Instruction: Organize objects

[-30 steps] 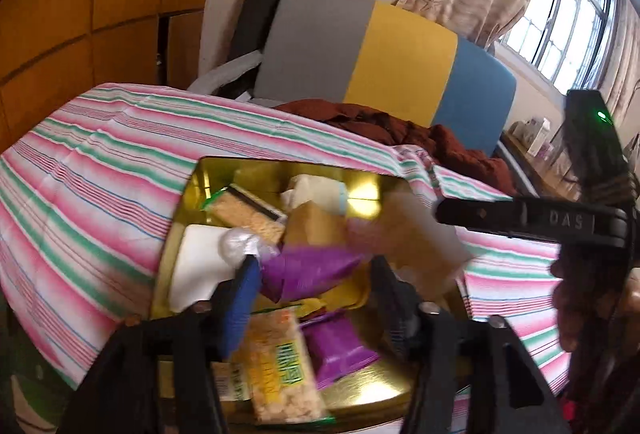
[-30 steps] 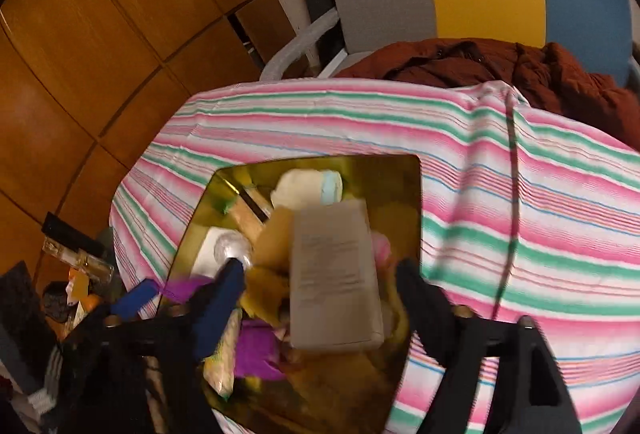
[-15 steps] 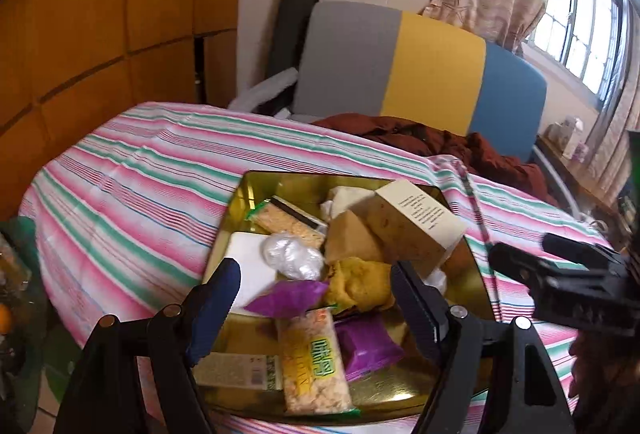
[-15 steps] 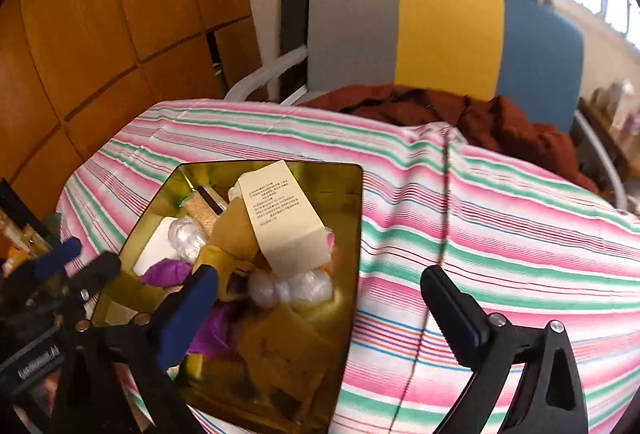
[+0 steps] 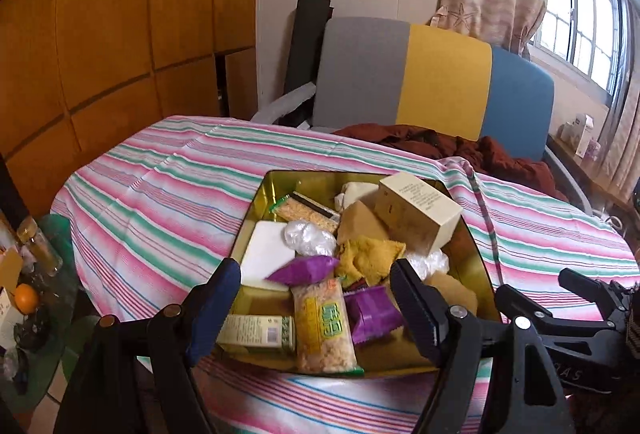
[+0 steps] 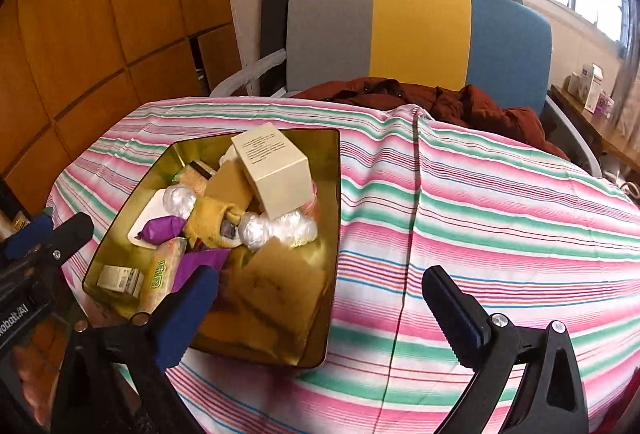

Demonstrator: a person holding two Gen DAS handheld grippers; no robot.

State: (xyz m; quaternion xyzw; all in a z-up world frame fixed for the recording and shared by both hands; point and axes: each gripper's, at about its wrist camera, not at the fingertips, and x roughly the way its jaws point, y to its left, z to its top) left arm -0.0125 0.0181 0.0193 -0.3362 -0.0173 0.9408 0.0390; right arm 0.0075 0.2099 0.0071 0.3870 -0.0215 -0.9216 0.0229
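the left gripper (image 5: pixel 316 310) hovers at the near edge of the gold tray (image 5: pixel 256 202), jaws spread wide and empty, with nothing between the blue pads. the tray sits on the striped tablecloth (image 5: pixel 160 194), toward the left half of the table, and holds the task's objects in one heap: a white flat block (image 5: pixel 266 252) at the left, a small printed carton (image 5: pixel 256 332) at the near left corner, a rice cracker pack (image 5: pixel 324 326) and purple wrappers (image 5: pixel 304 268) in the near middle, a yellow cloth (image 5: pixel 370 254) and clear crumpled wraps (image 5: pixel 310 236) at the centre, and a cream box (image 5: pixel 420 212) tilted on top of the pile toward the far right. the right gripper (image 6: pixel 316 298) hangs over the near right edge of the tray and the bare cloth beside it, jaws equally wide apart and empty. risks from here, as a judgement: the cream box rests tilted on soft items, so any pull on the cloth or wrappers beneath it may tip it over the tray wall. the wrappers are thin and slippery and may slide out of a pinch. the rice cracker pack overhangs the near rim and may drop off the table if nudged. the loose tablecloth may drag the tray if a finger catches it.
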